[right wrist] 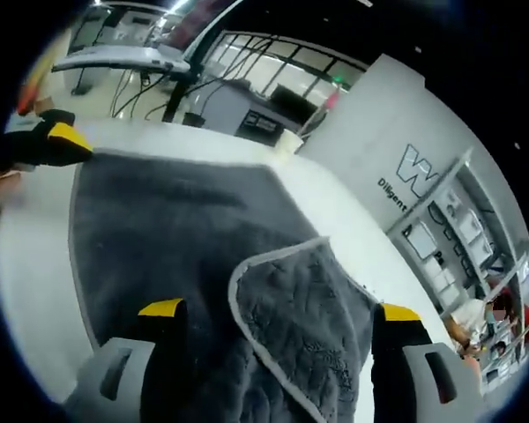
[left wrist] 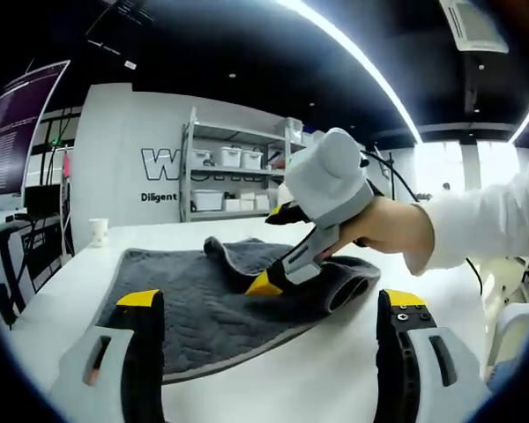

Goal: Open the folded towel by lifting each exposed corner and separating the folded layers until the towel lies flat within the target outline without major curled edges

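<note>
A grey towel point(left wrist: 203, 304) lies on a white table point(left wrist: 335, 379), partly unfolded — one flap point(right wrist: 304, 308) curls over with its pale edge showing. The left gripper point(left wrist: 269, 304) hangs before the towel's near edge, jaws wide apart, holding nothing. The right gripper point(right wrist: 273, 317) — jaws also spread — sits over the flap, a hand point(left wrist: 392, 225) holding it.

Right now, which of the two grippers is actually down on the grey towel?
The right gripper, held by the person's hand: its yellow-tipped jaws reach down onto the towel beside the turned-back flap. The left gripper hangs back at the near edge, jaws wide apart.
</note>
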{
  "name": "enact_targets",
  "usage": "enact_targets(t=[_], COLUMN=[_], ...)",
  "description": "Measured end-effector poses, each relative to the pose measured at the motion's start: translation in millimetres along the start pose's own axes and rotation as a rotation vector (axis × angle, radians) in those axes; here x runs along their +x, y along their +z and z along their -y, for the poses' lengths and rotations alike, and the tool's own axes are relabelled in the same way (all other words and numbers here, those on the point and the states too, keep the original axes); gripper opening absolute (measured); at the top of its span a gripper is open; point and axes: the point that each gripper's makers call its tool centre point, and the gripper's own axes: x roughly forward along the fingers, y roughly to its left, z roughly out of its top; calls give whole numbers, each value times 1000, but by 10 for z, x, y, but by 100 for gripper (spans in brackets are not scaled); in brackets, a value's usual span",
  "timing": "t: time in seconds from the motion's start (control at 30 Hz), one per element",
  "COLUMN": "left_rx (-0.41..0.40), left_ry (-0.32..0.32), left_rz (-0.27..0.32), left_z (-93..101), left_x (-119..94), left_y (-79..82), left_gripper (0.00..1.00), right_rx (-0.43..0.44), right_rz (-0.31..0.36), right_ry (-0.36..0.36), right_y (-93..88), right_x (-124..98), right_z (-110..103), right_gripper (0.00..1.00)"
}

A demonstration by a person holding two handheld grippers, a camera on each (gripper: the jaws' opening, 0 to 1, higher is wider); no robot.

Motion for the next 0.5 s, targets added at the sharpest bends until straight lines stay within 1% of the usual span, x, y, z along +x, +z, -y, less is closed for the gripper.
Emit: enact_targets(t=[0.13, 0.27, 0.37, 0.5], left_rx=[0, -1, 0, 0], left_ry=[5, 7, 7, 10], left_rz=[-3, -5, -6, -12], left_z=[-24, -30, -31, -32], left_x=[12, 11, 14, 21], left_y=[-5, -11, -12, -25], left_gripper=[99, 99, 99, 99], right_rx=[-47, -73, -79, -78], right_rz=[10, 25, 35, 44], right_ry=[-9, -1, 3, 12], right_y=[16, 33, 37, 36], right_x=[52, 95, 101, 112], right_z=[-49, -100, -132, -156], right_gripper=[77, 68, 62, 57])
